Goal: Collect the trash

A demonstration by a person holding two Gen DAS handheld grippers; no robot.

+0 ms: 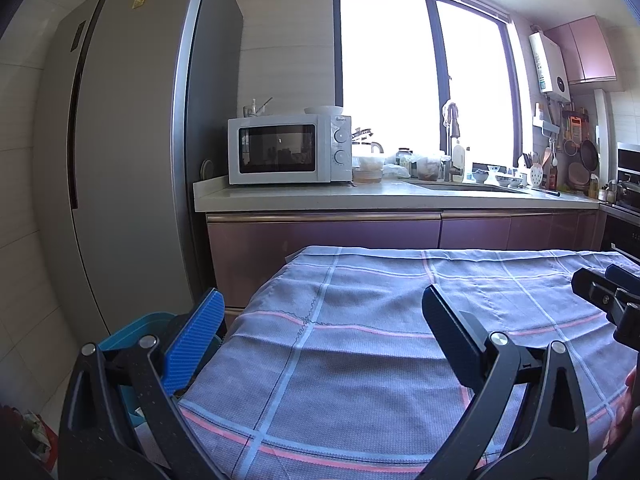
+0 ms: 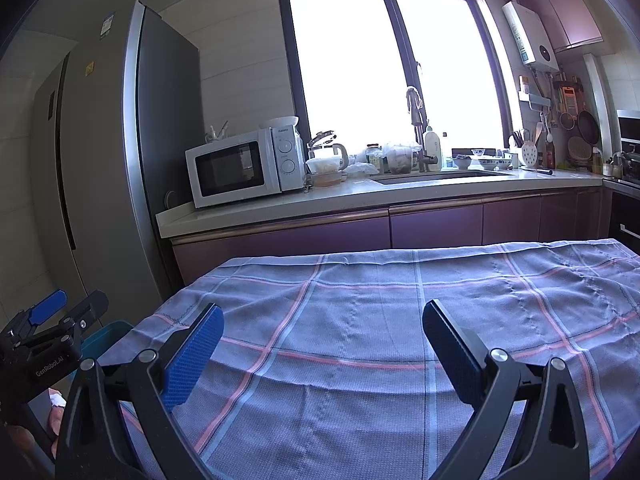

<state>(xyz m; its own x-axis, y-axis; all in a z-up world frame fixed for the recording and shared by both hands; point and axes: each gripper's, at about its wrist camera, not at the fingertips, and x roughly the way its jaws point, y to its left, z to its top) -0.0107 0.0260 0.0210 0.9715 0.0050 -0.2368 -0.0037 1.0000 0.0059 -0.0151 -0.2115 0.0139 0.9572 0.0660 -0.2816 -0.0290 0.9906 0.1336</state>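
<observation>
Left wrist view: your left gripper (image 1: 320,320) hangs spread wide and holding nothing over the left edge of one checked tablecloth (image 1: 380,360), a blue bin (image 1: 132,328) just beside that edge. Your right gripper (image 2: 322,334) is equally wide, over cloth. No trash shows. One microwave (image 2: 244,166) reads "Galanz"; the left gripper's body reads "GenRobot.AI".

We read "GenRobot.AI" in white on the black body of the left gripper (image 2: 60,320). The microwave (image 2: 244,166) carries a brand mark, too small for us to read; likewise the fridge stickers (image 2: 106,28).
</observation>
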